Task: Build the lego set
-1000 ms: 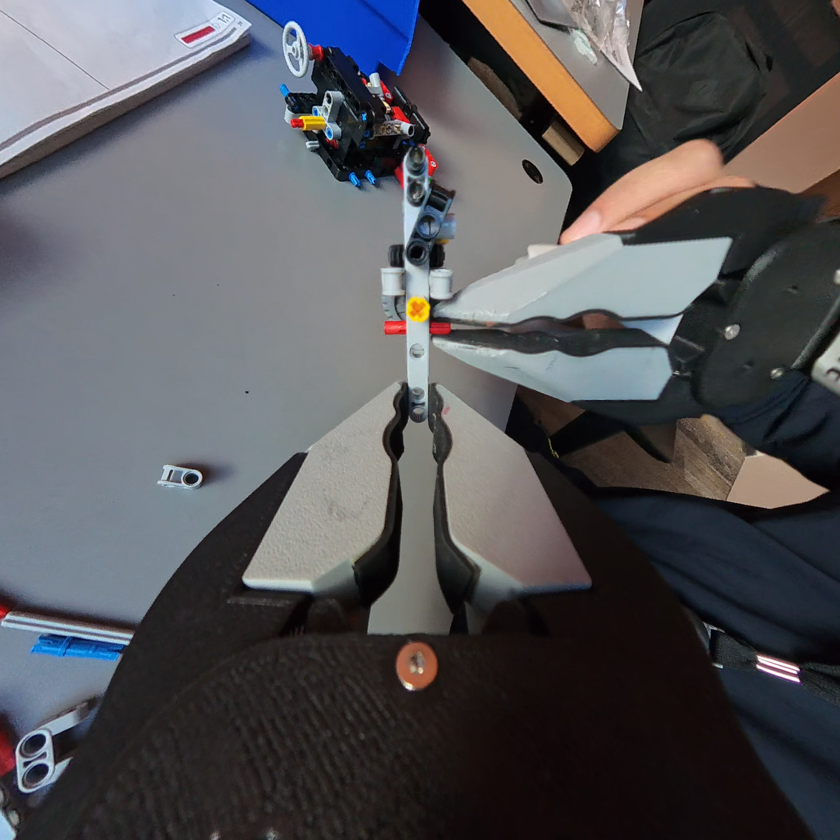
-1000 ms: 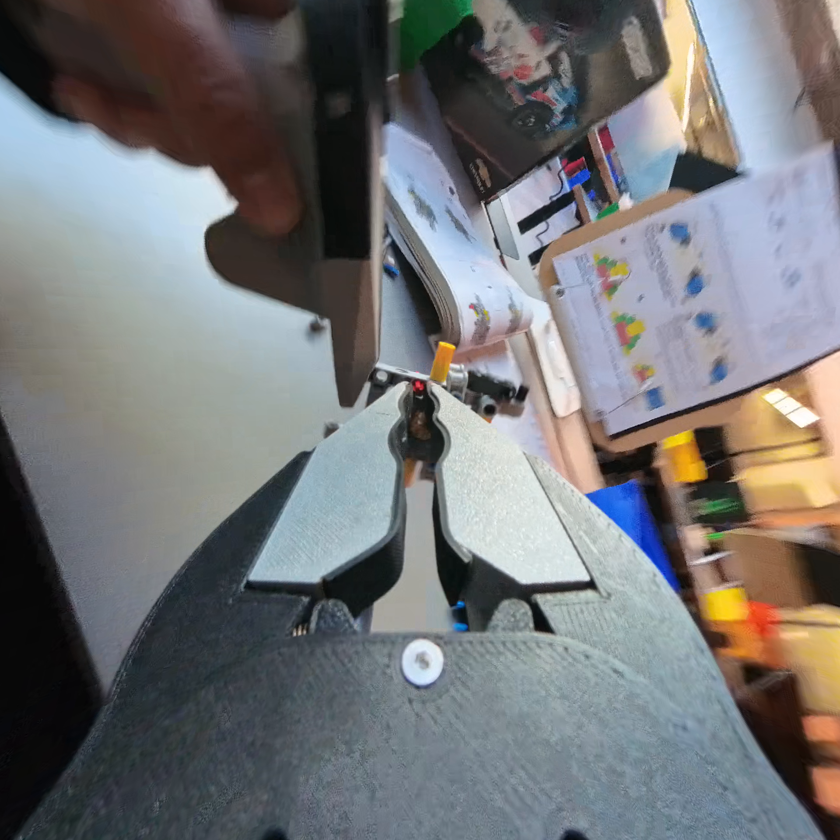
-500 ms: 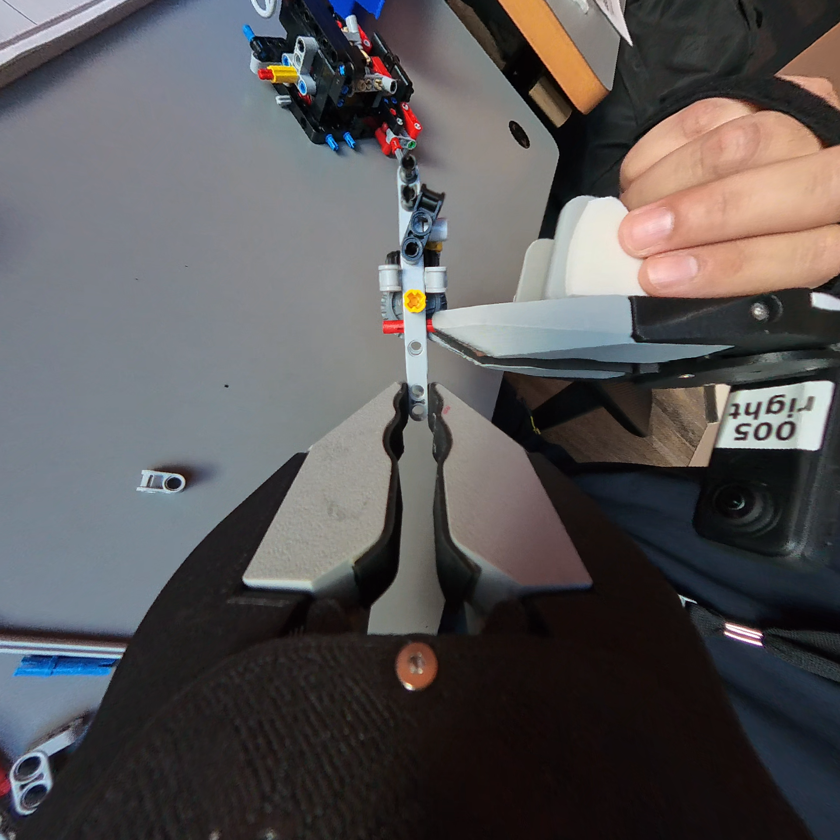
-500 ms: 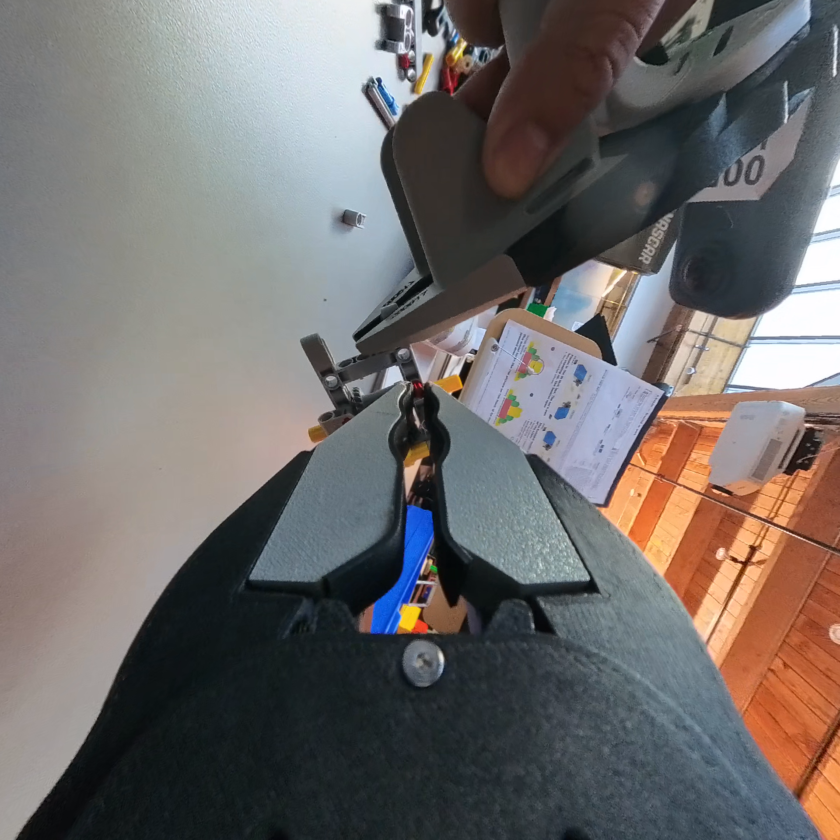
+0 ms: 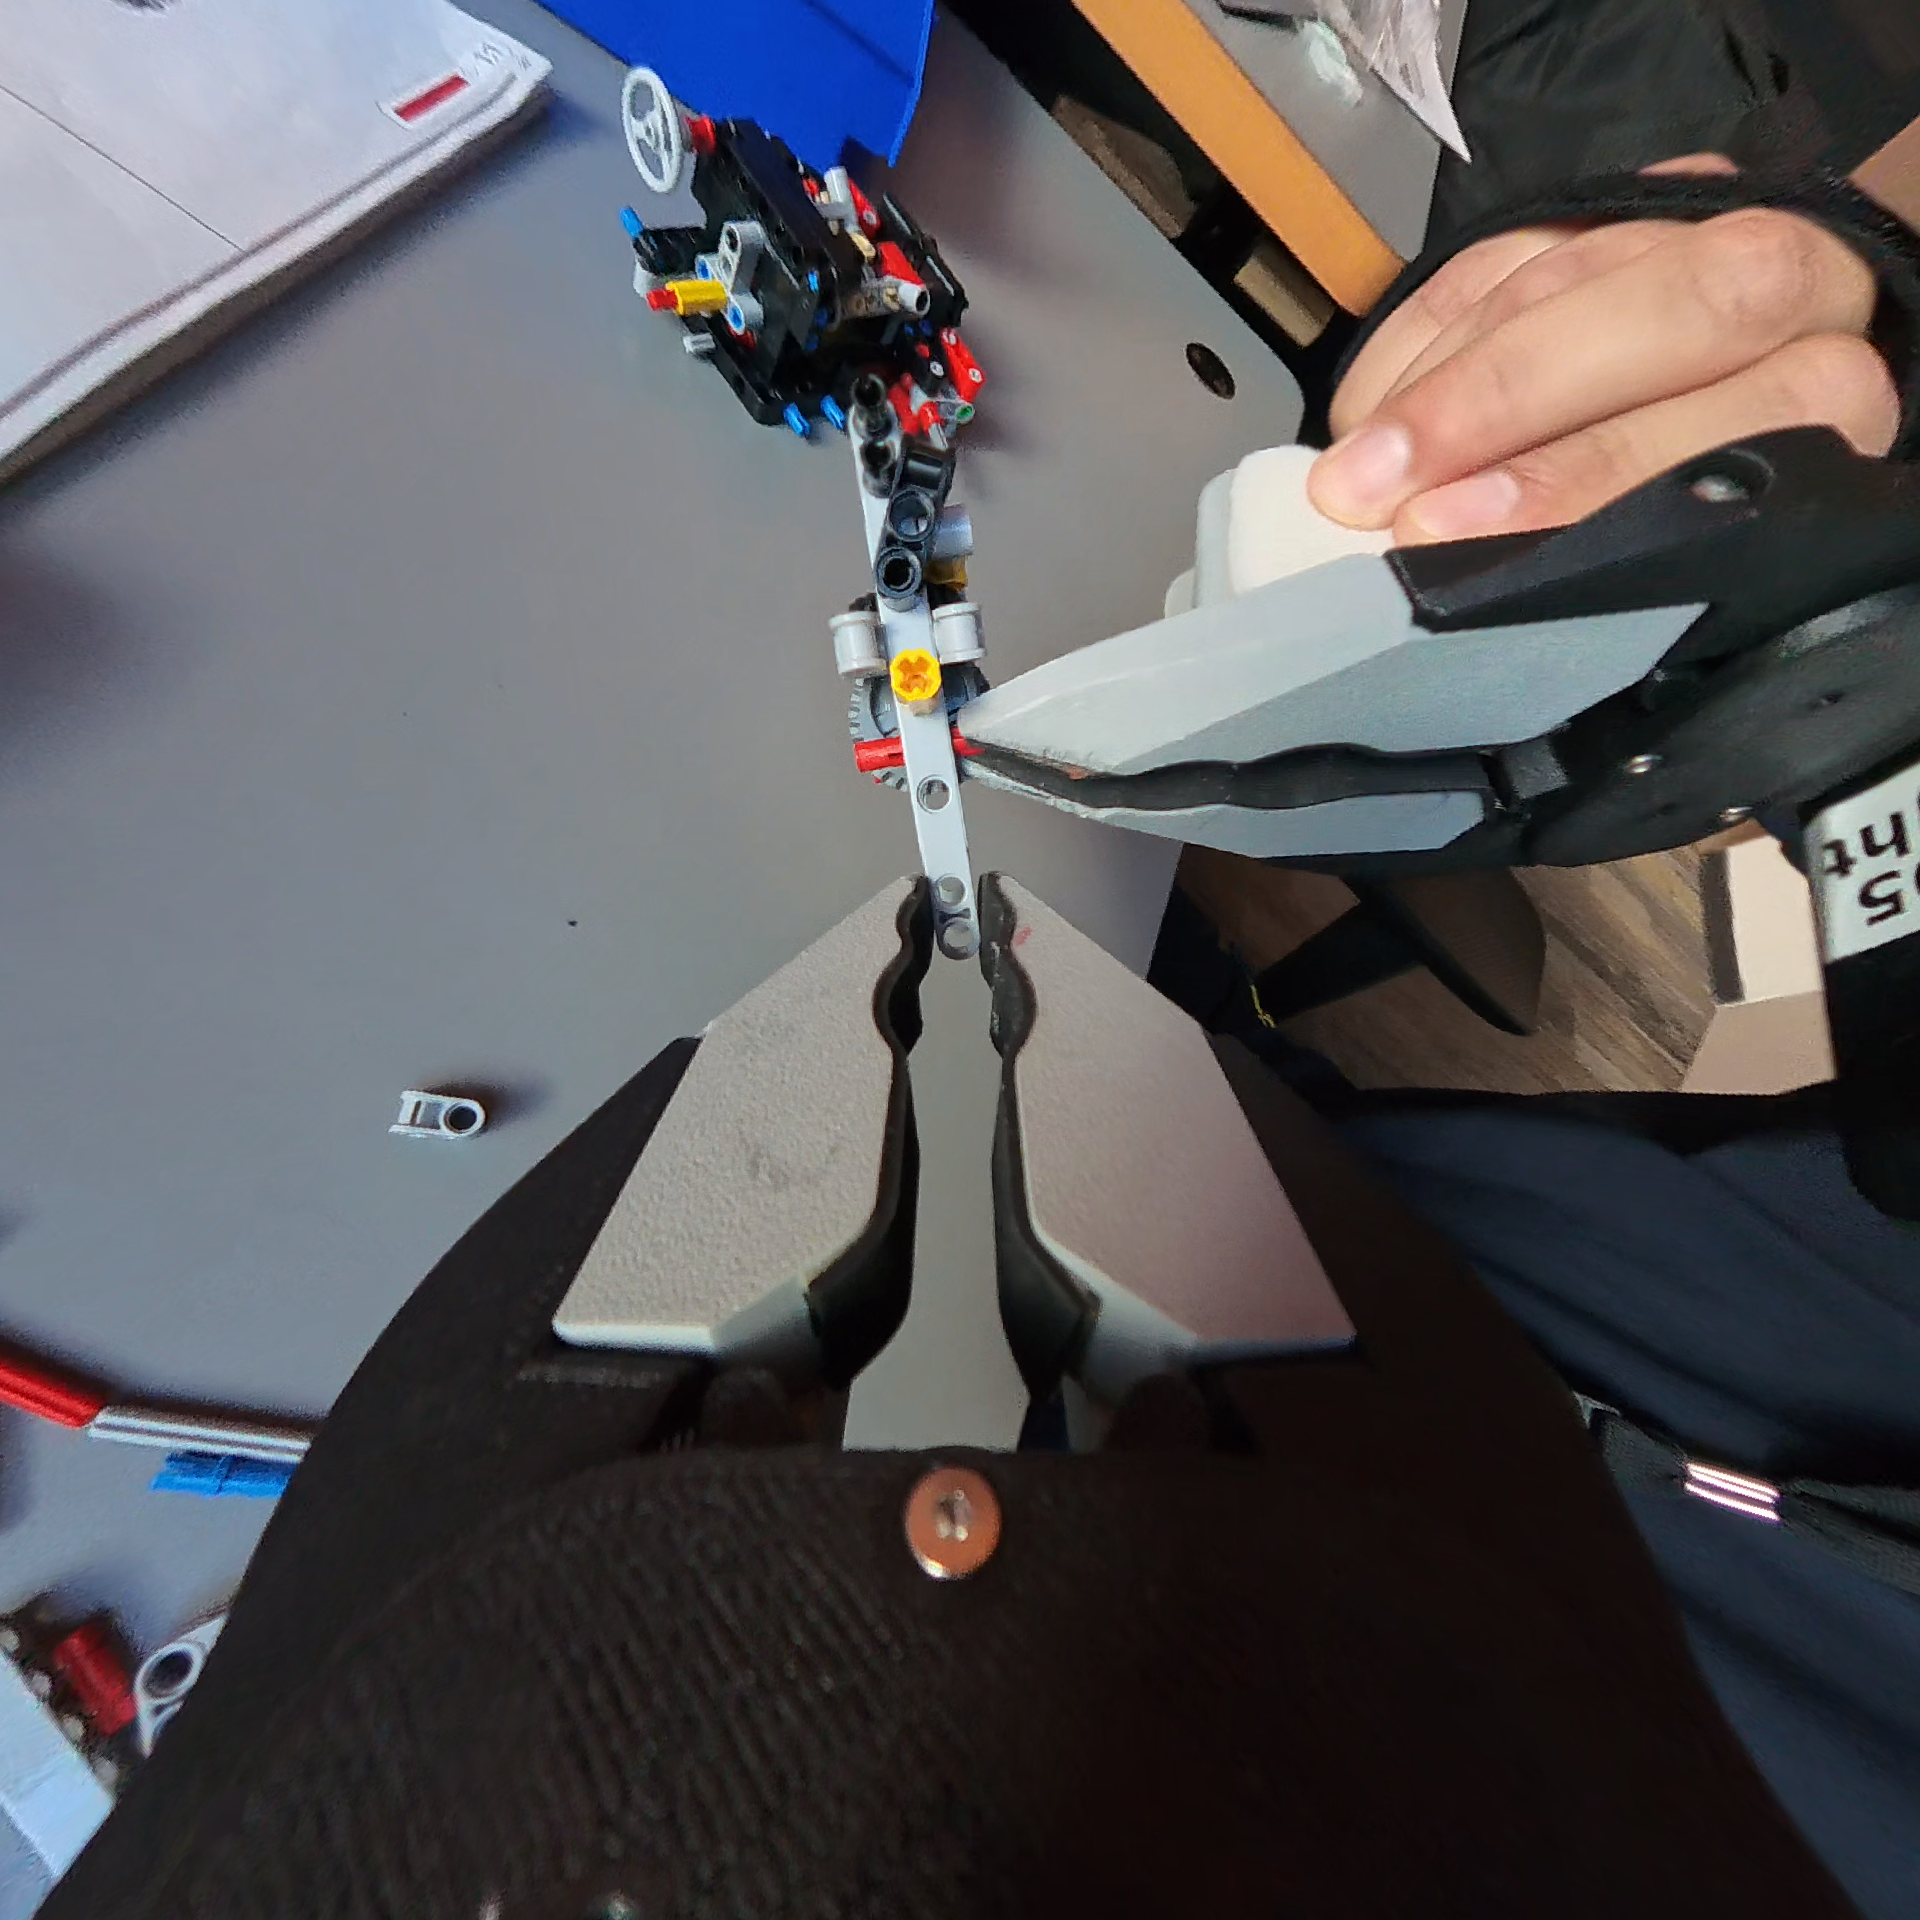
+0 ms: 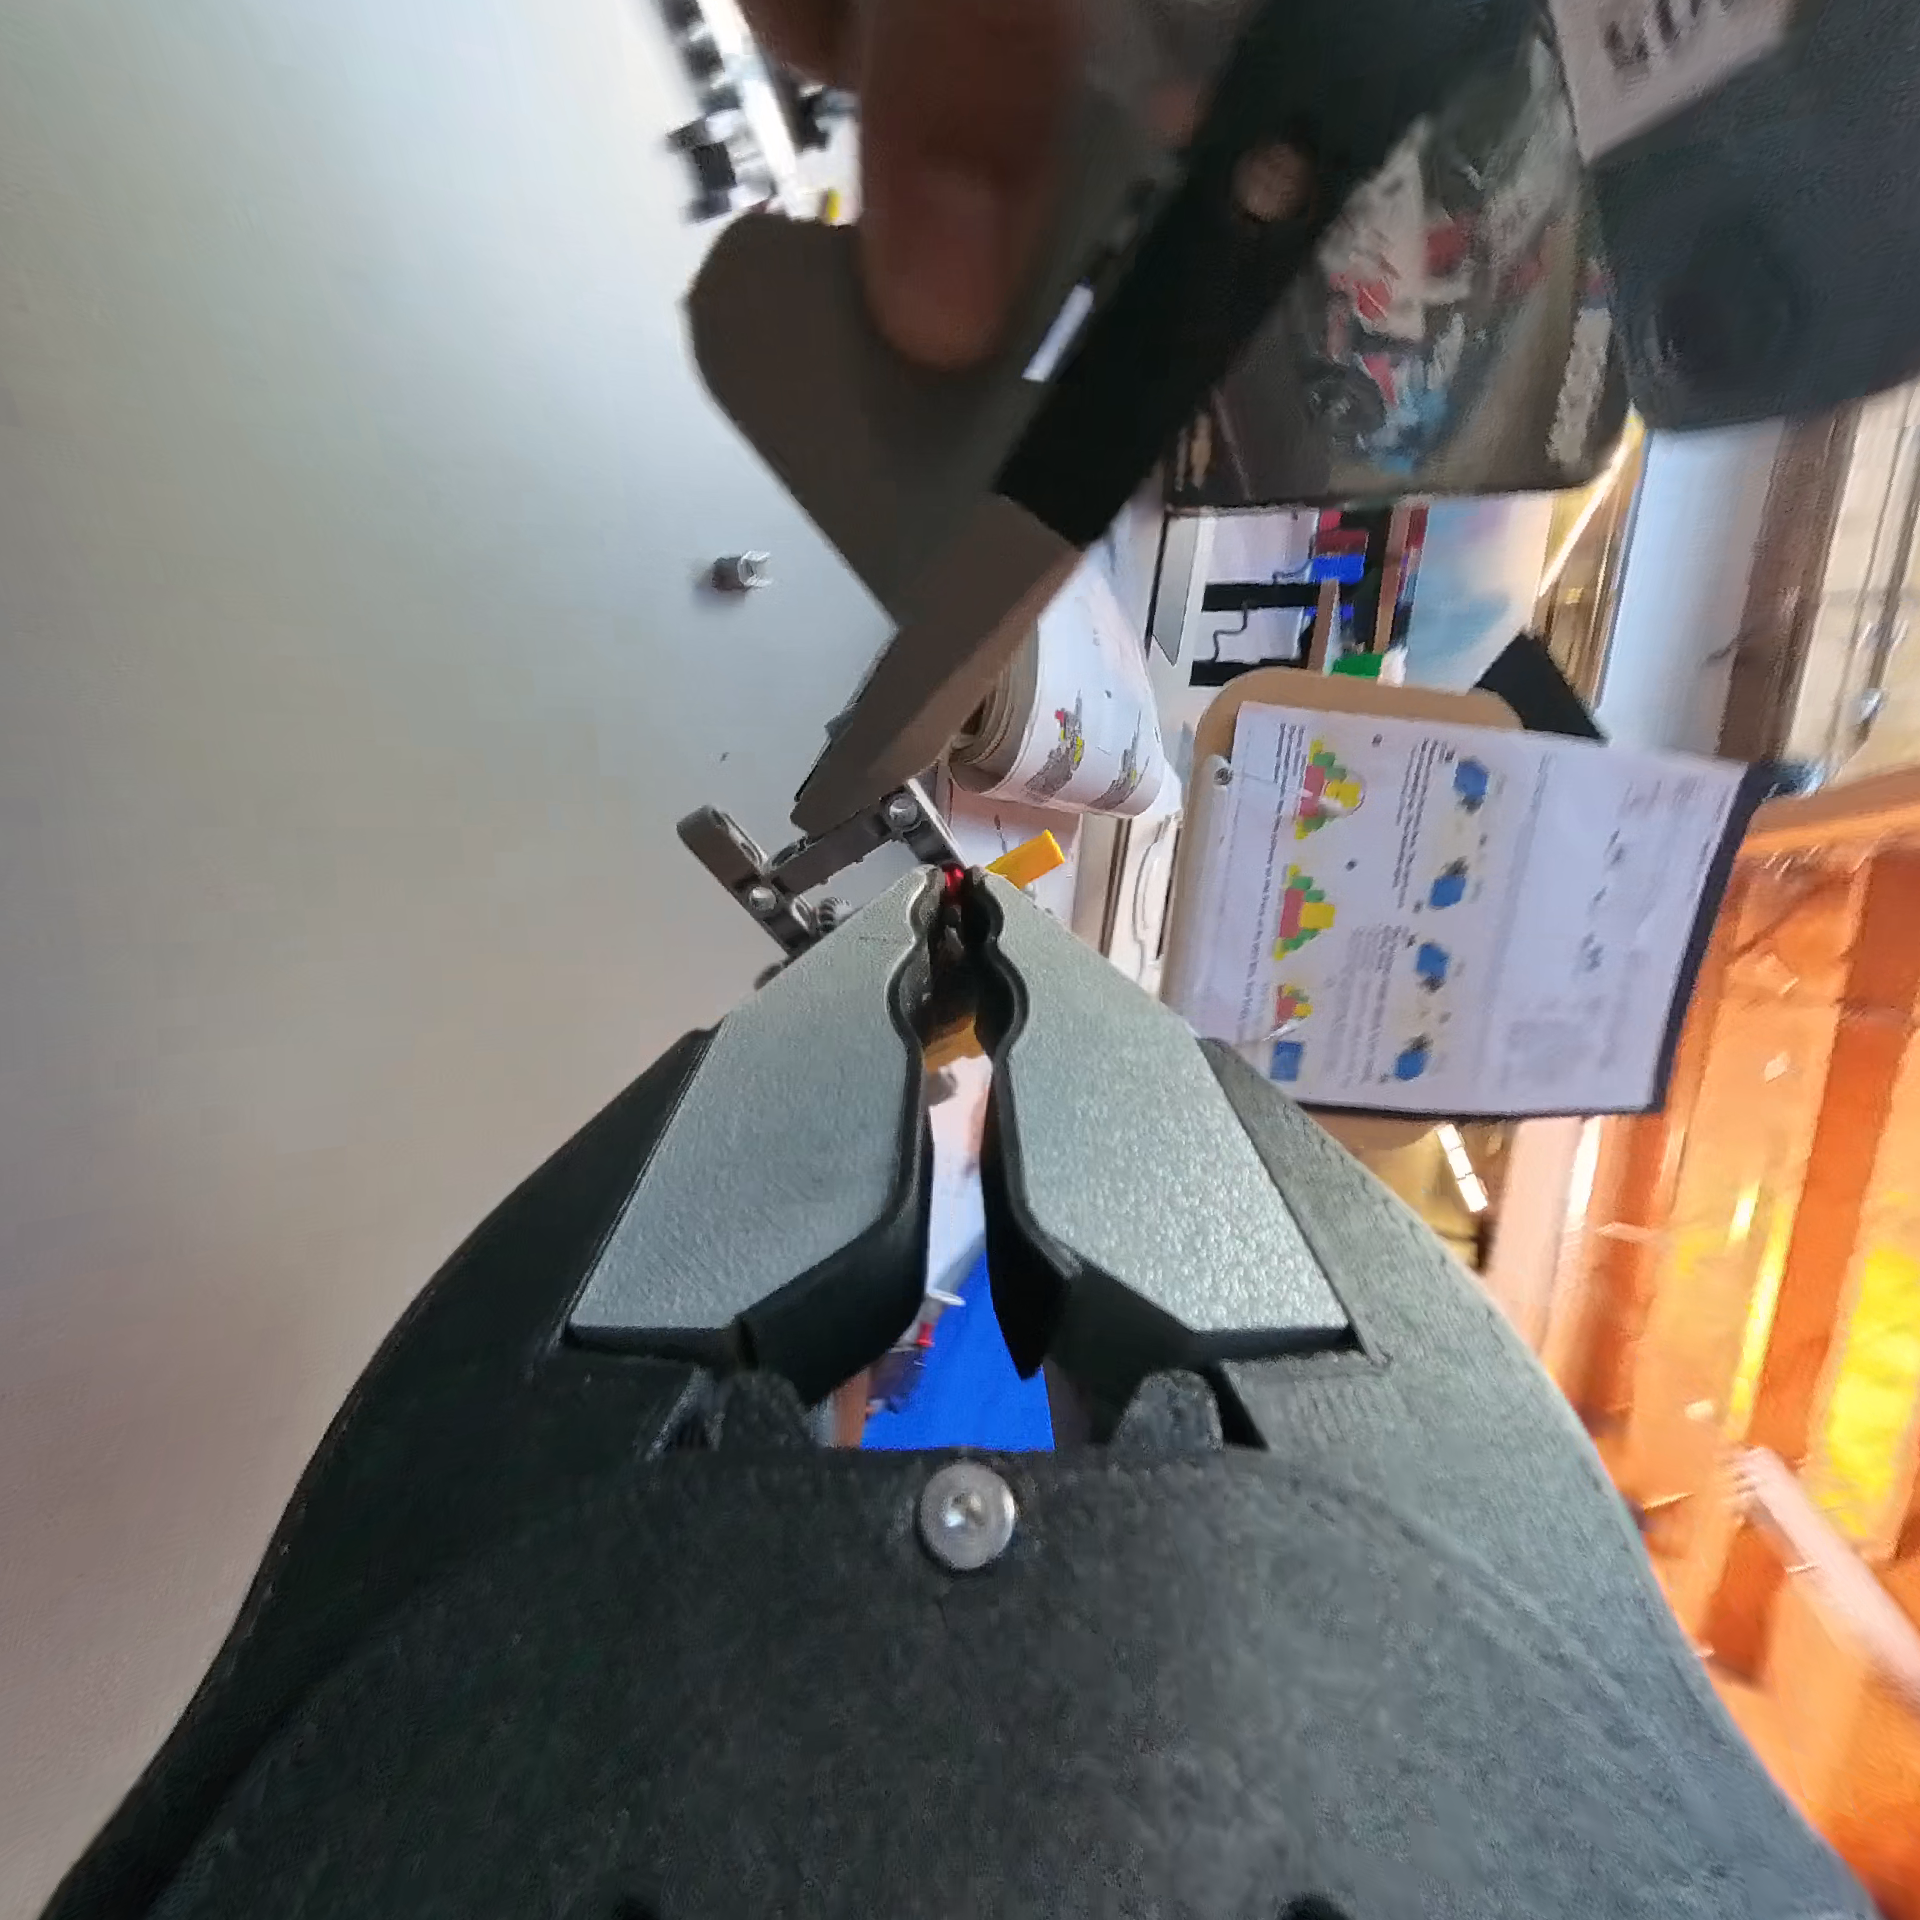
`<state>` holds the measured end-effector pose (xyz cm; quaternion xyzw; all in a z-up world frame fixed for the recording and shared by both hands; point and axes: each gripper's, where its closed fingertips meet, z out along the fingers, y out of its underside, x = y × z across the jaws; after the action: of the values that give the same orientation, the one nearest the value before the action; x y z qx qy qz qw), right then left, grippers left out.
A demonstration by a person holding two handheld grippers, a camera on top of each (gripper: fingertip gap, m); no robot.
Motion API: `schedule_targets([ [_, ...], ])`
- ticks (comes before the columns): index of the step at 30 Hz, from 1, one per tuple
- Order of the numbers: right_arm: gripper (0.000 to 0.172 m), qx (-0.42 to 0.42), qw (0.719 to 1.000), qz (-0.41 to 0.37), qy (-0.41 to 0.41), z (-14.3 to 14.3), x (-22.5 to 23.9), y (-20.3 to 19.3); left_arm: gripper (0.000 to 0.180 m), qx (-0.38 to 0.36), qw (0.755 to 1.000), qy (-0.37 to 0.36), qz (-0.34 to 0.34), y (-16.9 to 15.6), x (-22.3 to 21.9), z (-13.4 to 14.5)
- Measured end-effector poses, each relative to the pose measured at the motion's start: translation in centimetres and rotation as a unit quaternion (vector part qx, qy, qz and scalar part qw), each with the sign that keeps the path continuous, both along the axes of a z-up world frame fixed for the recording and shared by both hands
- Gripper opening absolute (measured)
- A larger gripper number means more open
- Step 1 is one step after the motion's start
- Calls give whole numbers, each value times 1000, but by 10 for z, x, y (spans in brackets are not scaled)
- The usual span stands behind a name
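grey perforated beam (image 5: 940, 800) of a small brick assembly stands upright in the air above the grey worktop (image 5: 364, 675), its lower end pinched between the pads of the left tongs (image 5: 956, 920). higher on the beam sit a yellow axle end (image 5: 914, 673), grey bushes, a dark gear and a red axle (image 5: 878, 756). right tongs (image 5: 971, 743) come in from the right, closed on the red axle's end just beside the beam; a hand (image 5: 1600, 374) grips their body, which bears a white label with writing partly cut off. in the right wrist view the red tip (image 6: 951, 881) shows between the shut pads.

behind the beam a black, red and blue brick model (image 5: 810, 281) rests on the worktop, with a white wheel (image 5: 655, 114) and a blue bin (image 5: 748, 52) beyond. a printed booklet (image 5: 208, 156) with a red mark lies at far left. a loose grey connector (image 5: 438, 1115) lies apart. a clipboard with a printed sheet (image 6: 1455, 904) shows blurred.
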<state>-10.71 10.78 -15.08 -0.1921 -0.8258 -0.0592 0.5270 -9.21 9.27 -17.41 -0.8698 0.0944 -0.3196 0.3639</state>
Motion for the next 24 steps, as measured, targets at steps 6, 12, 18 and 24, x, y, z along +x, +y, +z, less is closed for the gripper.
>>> schedule_targets([
  [6, 4, -109, 992, -40, 40, -1, -5, 1, 6, 11, 1000, 17, 15, 1, -6, -1],
  [12, 3, -227, 967, -77, 84, 1, -10, 2, 6, 22, 999, 15, 28, 3, -10, 1],
  [18, 3, -260, 956, -89, 103, 1, -13, 2, 6, 24, 999, 15, 33, 3, -13, 0],
  [24, 3, -164, 983, -61, 62, 1, -11, 0, 6, 22, 999, 6, 28, 3, -11, -1],
])
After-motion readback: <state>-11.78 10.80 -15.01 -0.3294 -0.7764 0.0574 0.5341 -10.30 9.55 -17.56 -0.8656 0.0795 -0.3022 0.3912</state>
